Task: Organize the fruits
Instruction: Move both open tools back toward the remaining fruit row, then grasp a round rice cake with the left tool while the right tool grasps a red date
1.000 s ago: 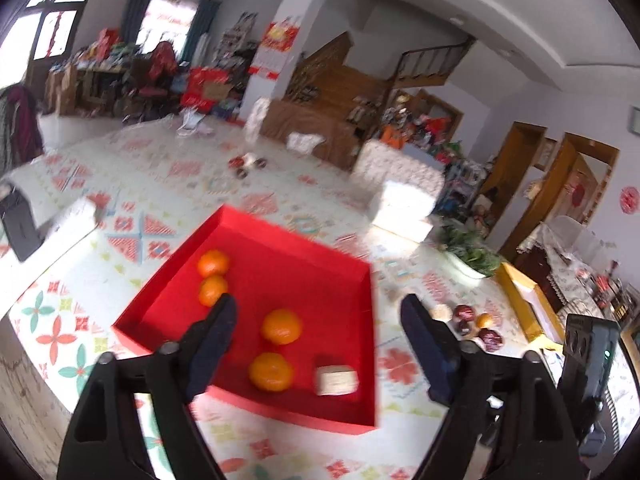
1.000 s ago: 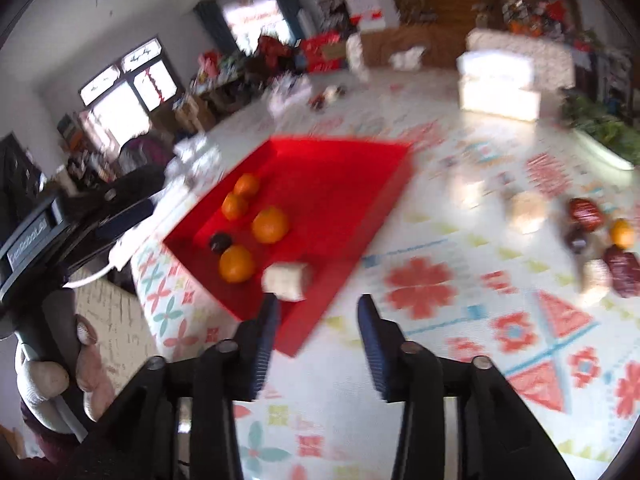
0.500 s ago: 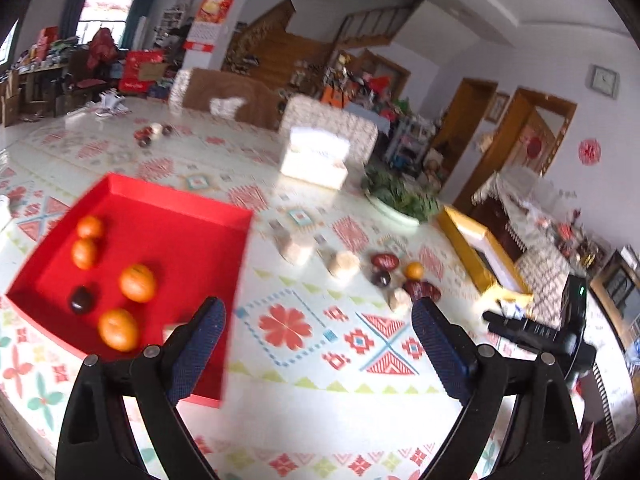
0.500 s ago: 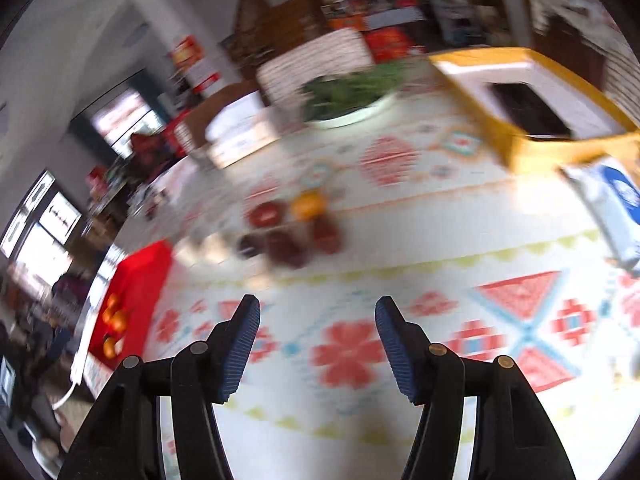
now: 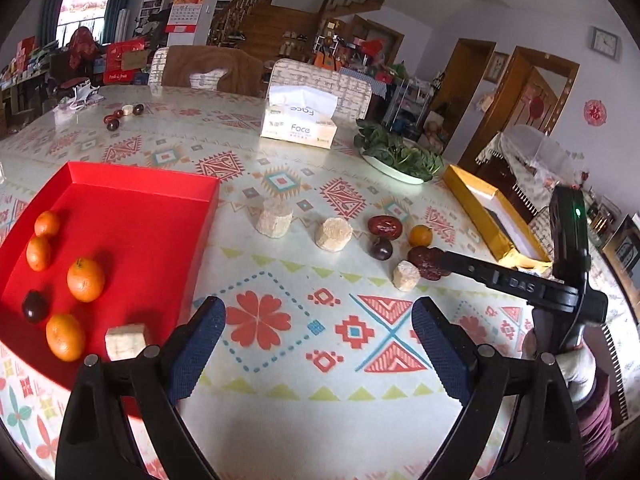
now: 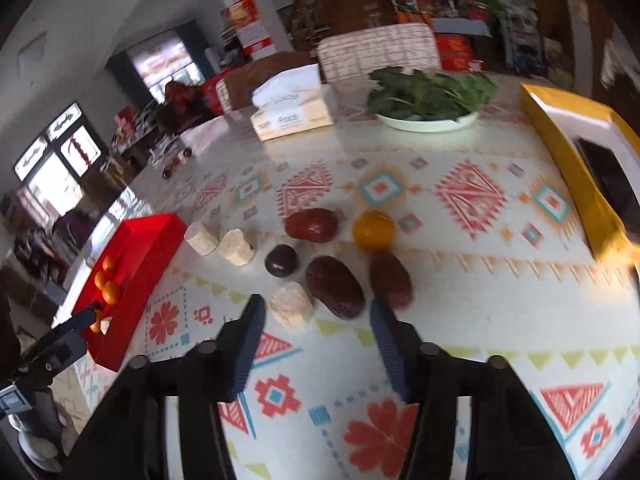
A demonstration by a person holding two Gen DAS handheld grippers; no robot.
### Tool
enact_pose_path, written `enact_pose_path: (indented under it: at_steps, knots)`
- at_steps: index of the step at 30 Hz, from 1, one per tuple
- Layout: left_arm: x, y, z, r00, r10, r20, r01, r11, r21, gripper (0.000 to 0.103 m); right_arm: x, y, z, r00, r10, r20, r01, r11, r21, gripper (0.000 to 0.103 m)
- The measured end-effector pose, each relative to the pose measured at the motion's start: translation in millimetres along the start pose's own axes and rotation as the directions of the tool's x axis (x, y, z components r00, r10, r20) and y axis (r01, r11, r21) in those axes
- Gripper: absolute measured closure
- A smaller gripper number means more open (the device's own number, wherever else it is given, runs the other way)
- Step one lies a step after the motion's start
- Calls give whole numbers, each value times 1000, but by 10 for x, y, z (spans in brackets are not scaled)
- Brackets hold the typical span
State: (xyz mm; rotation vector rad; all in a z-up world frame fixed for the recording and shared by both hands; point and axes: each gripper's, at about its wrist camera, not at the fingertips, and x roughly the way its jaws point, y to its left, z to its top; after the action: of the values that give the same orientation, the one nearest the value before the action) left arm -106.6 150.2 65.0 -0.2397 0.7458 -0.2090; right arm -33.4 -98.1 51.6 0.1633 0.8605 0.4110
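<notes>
Tablecloth [image 5: 280, 384] is seen under a red tray [image 5: 132, 216] holding oranges [image 5: 85, 279]; loose fruits [image 6: 334, 286] lie well apart from it. Left gripper [image 5: 318, 338] is held spread over cloth; right gripper [image 6: 316, 338] is spread before a dark date.

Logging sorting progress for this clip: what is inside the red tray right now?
In the red tray: four oranges, one dark plum and one pale beige chunk. The left gripper, open, hides the tray's near corner, so anything there cannot be seen.
</notes>
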Motion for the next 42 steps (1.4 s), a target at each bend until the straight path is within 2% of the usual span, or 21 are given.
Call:
enact_pose_path:
  at_steps: [2, 4, 9, 13, 16, 18, 19, 21, 28, 29, 31, 32, 37, 40, 42]
  knots:
    - [35, -1, 58, 1000, 9, 6, -9, 1000, 20, 9, 120, 36, 45, 1000, -13, -18, 13, 1000, -15, 66]
    - [80, 5, 140, 1000, 12, 15, -13, 999, 36, 9, 199, 53, 58, 999, -45, -16, 45, 999, -23, 68]
    - [313, -53, 344, 1000, 0, -1, 0, 998, 71, 9, 383, -12, 67, 997, -58, -57, 58, 998, -3, 68]
    - [605, -199, 486, 1000, -10, -27, 13, 992, 124, 10, 394, -140, 64, 999, -13, -53, 16, 998, 56, 70]
    - [898, -317, 573, 996, -37, -82, 50, 987, 155, 23, 376, -176, 44, 999, -1, -43, 5, 997, 73, 71]
    - [1063, -356, 610, 993, -36, -113, 54, 985, 164, 36, 342, -192, 42, 1000, 6, -29, -4, 997, 83, 71]
    - [1142, -363, 628, 991, -41, -130, 62, 985, 160, 38, 323, -200, 46, 1000, 10, -22, -8, 996, 86, 71]
    - [1292, -356, 660, 986, -52, -159, 75, 987, 143, 39, 303, -214, 51, 1000, 17, -14, -15, 996, 90, 71]
    - [1627, -374, 622, 977, 21, -213, 20, 982, 190, 40, 248, -269, 45, 999, 53, 0, -52, 992, 114, 73]
    - [1669, -368, 604, 974, 24, -226, 20, 982, 190, 45, 246, -271, 46, 998, 57, 0, -56, 992, 116, 73]
    - [1682, -393, 586, 975, 50, -218, -1, 976, 220, 57, 234, -276, 46, 998, 64, 4, -64, 991, 120, 73]
    - [1676, -402, 580, 975, 55, -217, -5, 974, 227, 67, 228, -276, 43, 998, 65, 5, -65, 991, 120, 73]
    - [1580, -366, 597, 981, 39, -191, 0, 980, 198, 69, 204, -291, 45, 997, 80, 14, -81, 989, 126, 75]
    - [1395, -323, 607, 986, 9, -168, 18, 987, 160, 69, 214, -329, 41, 992, 123, 12, -123, 981, 151, 84]
    - [1247, -290, 609, 989, -5, -151, 27, 989, 143, 69, 205, -350, 26, 992, 129, 12, -129, 978, 162, 85]
